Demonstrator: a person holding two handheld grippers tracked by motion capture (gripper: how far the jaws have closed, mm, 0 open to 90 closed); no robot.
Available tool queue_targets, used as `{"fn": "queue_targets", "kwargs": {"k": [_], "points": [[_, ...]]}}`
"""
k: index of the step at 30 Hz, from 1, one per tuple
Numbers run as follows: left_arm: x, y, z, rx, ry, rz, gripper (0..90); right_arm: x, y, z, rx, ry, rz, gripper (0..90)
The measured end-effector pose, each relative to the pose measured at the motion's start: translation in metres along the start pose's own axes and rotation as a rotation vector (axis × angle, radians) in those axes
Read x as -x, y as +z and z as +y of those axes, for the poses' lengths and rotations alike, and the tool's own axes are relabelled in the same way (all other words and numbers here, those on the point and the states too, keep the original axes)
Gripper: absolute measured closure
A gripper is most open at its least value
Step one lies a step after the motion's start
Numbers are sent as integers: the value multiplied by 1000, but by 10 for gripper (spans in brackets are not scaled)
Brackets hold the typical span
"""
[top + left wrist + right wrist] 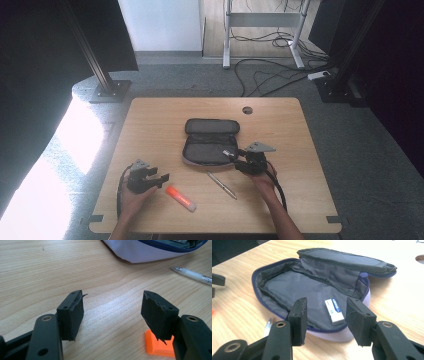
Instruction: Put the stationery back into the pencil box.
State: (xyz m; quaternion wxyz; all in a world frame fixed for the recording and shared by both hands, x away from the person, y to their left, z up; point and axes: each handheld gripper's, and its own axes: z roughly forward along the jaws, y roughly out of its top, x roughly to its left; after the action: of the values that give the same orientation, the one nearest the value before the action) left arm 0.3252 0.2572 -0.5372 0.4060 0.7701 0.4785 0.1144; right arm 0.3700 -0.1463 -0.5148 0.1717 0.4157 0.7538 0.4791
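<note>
A soft fabric pencil case [210, 142] is lying unzipped near the middle of the pale wood-grain table [150, 125], its padded lid folded back away from the person. The right gripper view is showing what the high view cannot: a grey, creased lining [294, 287] with faint printed lettering, a dark blue zip edge, a whitish outer shell, and a small white rectangular eraser [334, 310] with a blue end lying flat inside the case [317, 285], near its closer rim.

The right gripper [236, 156] is hovering at the right near corner of the case, and its own view [325, 315] is showing the two blocky black jaws standing partly apart with nothing between the rough pads; the eraser is lying beyond them, untouched.

The left gripper [159, 176] is resting low at the near left of the table, well apart from the case. In its own view [112, 312] the jaws are standing wide over bare wood, their pad edges frayed.

A slim pen [222, 185] is lying slantwise just in front of the case; the left gripper view is giving its translucent white barrel and clear tip [192, 275]. Beside it, an orange stick with a white cap [181, 198] is lying on the table; its squared orange end [156, 345] is peeking out behind the left gripper's jaw.
</note>
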Motion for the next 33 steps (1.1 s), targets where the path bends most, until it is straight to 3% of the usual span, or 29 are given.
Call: {"fn": "queue_targets", "kwargs": {"k": [16,33], "points": [[-1,-1,-1,4,-6,1,351,-13,-21,-12,35,-10,17,494],[-1,-1,-1,5,-4,-1,351,-29,-38,-30,5,-22,35,491]]}}
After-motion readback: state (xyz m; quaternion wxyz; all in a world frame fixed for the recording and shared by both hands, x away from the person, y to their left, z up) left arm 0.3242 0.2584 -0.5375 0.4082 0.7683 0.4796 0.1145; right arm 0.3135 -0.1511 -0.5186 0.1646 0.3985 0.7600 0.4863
